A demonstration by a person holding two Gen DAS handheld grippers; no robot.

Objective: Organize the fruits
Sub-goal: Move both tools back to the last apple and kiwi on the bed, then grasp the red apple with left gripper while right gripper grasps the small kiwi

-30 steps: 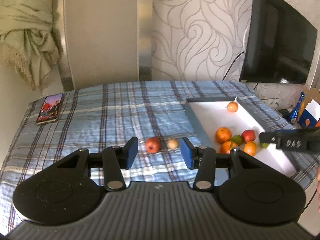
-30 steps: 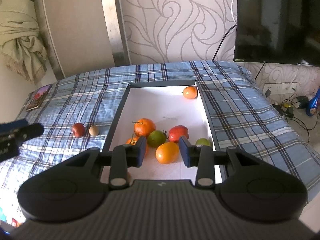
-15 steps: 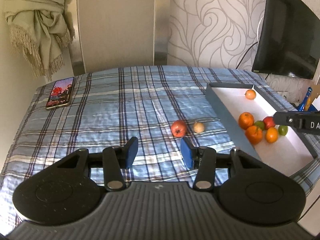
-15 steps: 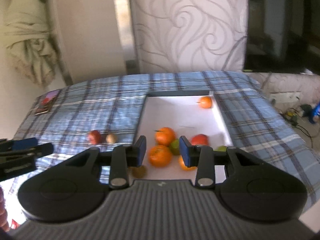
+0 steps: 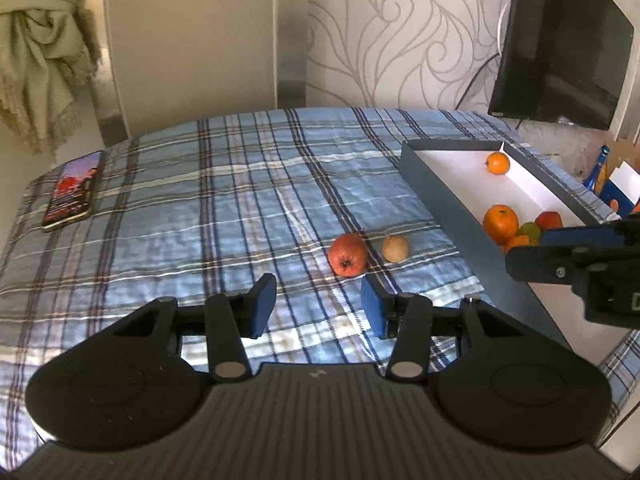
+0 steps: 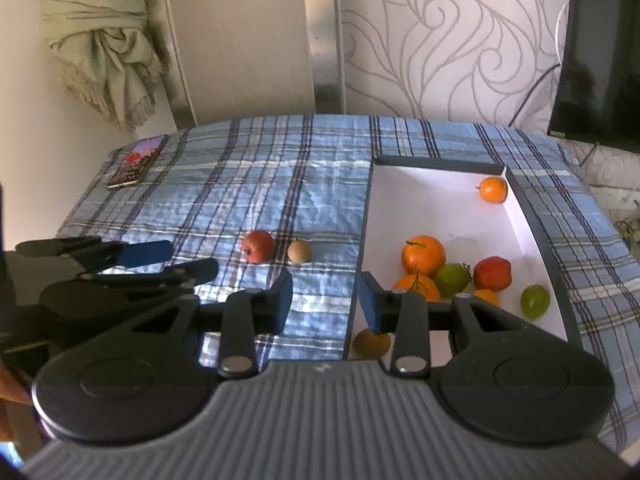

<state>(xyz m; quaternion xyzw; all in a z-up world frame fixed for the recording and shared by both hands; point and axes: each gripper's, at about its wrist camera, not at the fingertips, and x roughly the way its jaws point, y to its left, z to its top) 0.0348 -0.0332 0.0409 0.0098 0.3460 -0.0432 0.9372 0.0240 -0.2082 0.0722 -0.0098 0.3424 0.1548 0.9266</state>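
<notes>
A red apple and a small tan fruit lie side by side on the plaid cloth, left of a dark box with a white floor. Both also show in the right wrist view, the apple and the tan fruit. The box holds several oranges, a red fruit and green fruits. My left gripper is open and empty, just short of the apple. My right gripper is open and empty over the box's near left wall.
A phone lies at the cloth's far left. A TV hangs on the patterned wall at the right. A beige throw hangs at the back left. The right gripper's fingers show at the left view's right edge.
Both grippers have swung left. The apple and tan fruit now sit nearer the left gripper's opening. The right gripper has moved from over the box's fruits to its left wall.
</notes>
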